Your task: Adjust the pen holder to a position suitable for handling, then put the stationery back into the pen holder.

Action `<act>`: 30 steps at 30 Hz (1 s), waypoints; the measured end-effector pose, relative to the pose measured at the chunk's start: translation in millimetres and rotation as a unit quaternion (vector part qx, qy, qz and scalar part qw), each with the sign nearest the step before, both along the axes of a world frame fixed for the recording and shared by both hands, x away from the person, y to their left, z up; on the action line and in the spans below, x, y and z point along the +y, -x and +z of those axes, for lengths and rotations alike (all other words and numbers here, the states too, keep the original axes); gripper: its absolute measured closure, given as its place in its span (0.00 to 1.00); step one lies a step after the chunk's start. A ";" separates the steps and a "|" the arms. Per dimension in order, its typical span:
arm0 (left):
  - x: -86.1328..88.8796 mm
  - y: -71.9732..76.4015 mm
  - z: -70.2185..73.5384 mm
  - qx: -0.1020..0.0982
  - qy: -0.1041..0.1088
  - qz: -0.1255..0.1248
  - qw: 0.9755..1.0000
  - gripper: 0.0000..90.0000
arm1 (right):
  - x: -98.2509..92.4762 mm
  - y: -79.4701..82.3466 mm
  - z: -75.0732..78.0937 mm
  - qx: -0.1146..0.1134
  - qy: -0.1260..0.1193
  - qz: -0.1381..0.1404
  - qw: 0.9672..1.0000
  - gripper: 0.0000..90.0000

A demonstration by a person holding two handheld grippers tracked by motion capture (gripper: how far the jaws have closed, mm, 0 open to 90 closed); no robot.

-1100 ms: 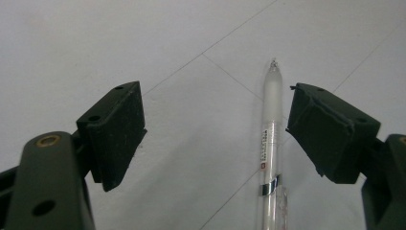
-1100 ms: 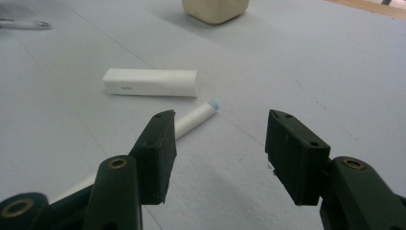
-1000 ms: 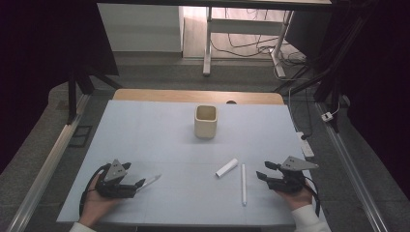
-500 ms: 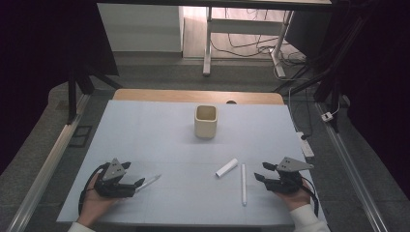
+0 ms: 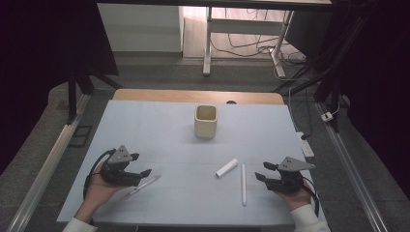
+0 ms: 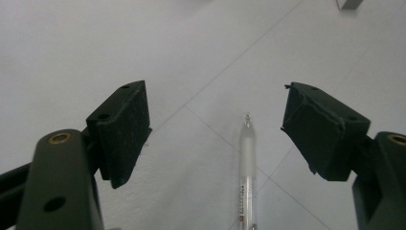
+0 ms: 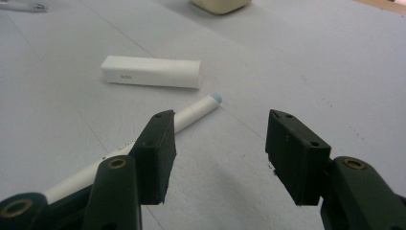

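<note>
From the high view, your left gripper (image 5: 143, 173) sits wide open over the near end of the clear pen (image 5: 142, 185); your right gripper (image 5: 261, 171) is open too, just right of the white marker (image 5: 243, 183). The small white block (image 5: 226, 167) lies beyond that marker, and the beige cup (image 5: 206, 121) stands well ahead of both, nothing blocking it.

In the left gripper view, the clear pen (image 6: 247, 167) lies nearer your right jaw; closing off-centre would likely roll or flick it away.

In the right gripper view, the white marker (image 7: 189, 117) passes behind your left jaw, outside the gap. Close now and you'd probably nudge it into the white block (image 7: 151, 72) just beyond.
</note>
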State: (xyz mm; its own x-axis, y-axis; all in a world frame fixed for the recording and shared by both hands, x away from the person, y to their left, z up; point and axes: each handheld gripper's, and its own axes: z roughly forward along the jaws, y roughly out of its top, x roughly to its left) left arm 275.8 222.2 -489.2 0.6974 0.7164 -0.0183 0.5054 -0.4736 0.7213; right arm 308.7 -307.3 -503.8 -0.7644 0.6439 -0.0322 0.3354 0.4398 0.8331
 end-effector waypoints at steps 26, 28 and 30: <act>-41.4 -34.6 -16.2 0.120 -0.083 -0.074 0.987 0.27 | -4.8 4.7 -1.6 0.001 0.007 -0.014 1.000 0.49; -42.5 -34.4 -19.3 0.123 -0.089 -0.074 0.986 0.28 | -4.9 4.7 -1.6 0.001 0.006 -0.014 1.000 0.49; -43.3 -34.2 -22.3 0.127 -0.094 -0.078 0.984 0.30 | -4.7 4.5 -1.7 0.001 0.005 -0.013 1.000 0.49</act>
State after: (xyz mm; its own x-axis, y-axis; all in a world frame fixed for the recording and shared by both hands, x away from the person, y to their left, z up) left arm 310.0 179.0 -511.5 0.7896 0.6079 -0.0831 0.5680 -0.6730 0.4739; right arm 304.2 -312.0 -505.5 -0.7474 0.6633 -0.0367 0.3489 0.4389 0.8280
